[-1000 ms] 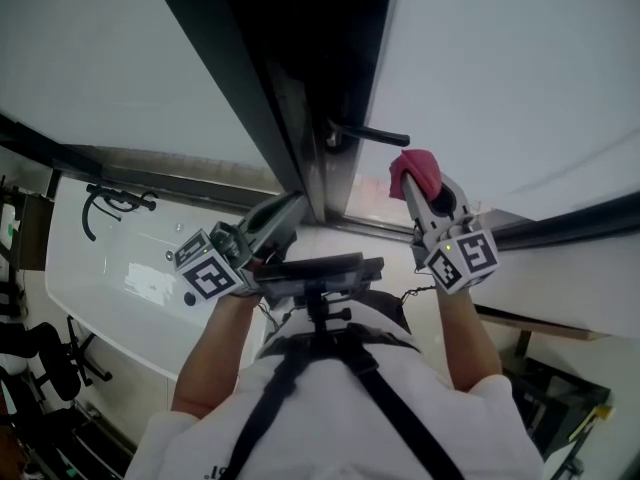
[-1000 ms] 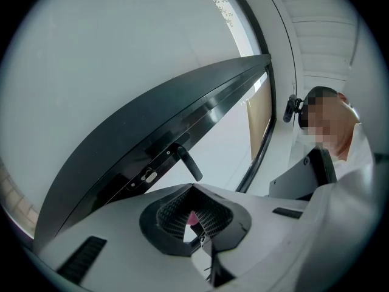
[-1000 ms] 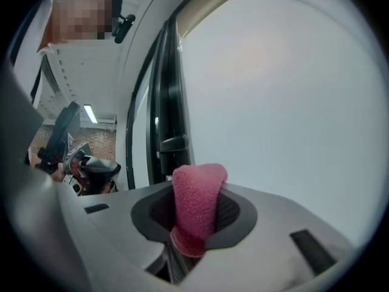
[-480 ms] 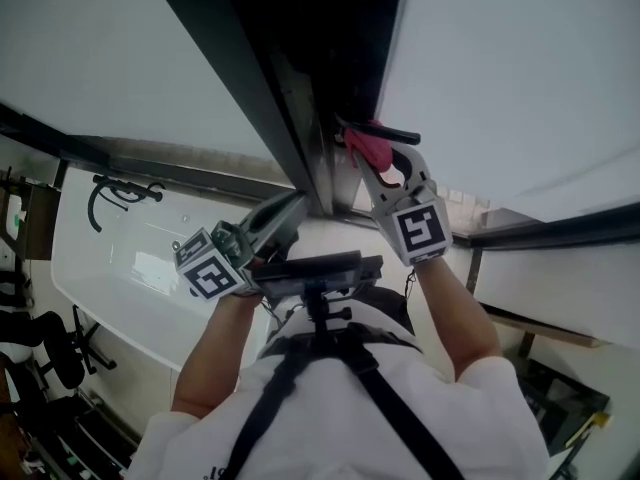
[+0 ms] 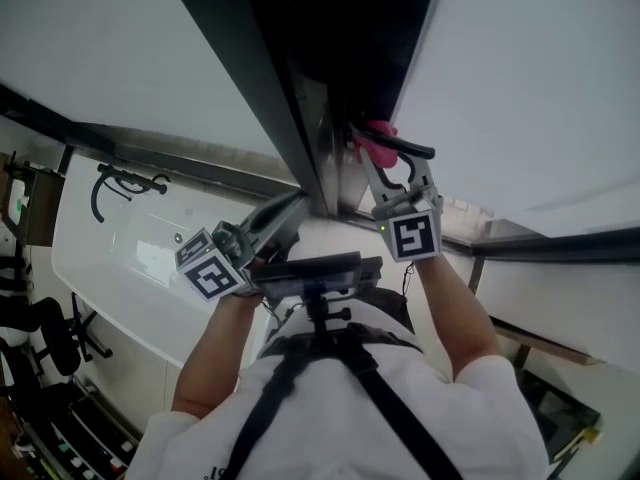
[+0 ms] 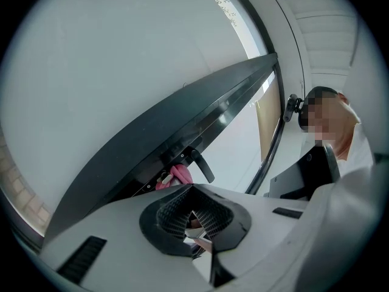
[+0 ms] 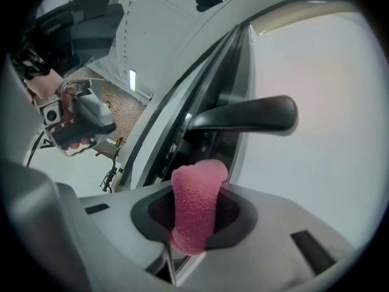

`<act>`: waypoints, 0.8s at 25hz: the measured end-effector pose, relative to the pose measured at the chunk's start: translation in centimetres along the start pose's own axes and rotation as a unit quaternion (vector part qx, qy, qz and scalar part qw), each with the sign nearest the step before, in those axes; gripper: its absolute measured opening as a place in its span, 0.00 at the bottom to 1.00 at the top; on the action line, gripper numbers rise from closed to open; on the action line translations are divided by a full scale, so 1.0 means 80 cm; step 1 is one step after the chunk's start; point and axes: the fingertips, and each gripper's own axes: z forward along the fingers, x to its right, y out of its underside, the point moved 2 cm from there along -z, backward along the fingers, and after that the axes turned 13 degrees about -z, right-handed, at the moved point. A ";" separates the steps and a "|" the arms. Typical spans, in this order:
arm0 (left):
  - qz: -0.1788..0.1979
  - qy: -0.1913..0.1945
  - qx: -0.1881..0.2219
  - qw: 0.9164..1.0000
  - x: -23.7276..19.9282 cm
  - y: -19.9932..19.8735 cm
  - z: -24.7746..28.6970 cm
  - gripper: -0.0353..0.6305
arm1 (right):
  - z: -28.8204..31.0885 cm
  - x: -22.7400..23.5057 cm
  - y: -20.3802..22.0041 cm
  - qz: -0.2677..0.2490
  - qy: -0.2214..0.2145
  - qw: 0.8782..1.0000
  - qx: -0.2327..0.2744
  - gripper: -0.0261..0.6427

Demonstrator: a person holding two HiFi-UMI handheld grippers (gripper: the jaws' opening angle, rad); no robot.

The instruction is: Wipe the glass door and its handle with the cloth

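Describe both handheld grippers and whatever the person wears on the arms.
Both the left gripper and right gripper have pale grey bodies, dark textured lining round the jaws, and a white cube printed with black square markers. The arms wear short white sleeves; black harness straps cross the white shirt.

The right forearm [image 5: 455,313] reaches further up than the left forearm [image 5: 212,353]. The right gripper [image 5: 378,160] has its fingers clamped on the cloth [image 7: 196,202]. The left gripper [image 5: 290,208] sits lower, fingers together with nothing between them.
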 end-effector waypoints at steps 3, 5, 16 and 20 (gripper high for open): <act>0.010 -0.005 0.001 1.000 0.000 -0.006 0.003 0.04 | 0.001 -0.005 0.004 -0.009 0.005 1.000 0.006 0.18; 0.024 -0.012 0.003 1.000 0.002 -0.011 0.006 0.04 | 0.001 -0.008 0.007 -0.002 0.013 1.000 0.007 0.18; 0.030 -0.017 0.011 0.999 0.003 -0.016 0.003 0.04 | 0.001 -0.050 0.067 0.016 -0.018 0.997 -0.067 0.18; 0.033 -0.023 0.019 0.999 0.004 -0.019 -0.006 0.04 | 0.005 -0.078 0.105 0.030 -0.061 0.990 -0.125 0.18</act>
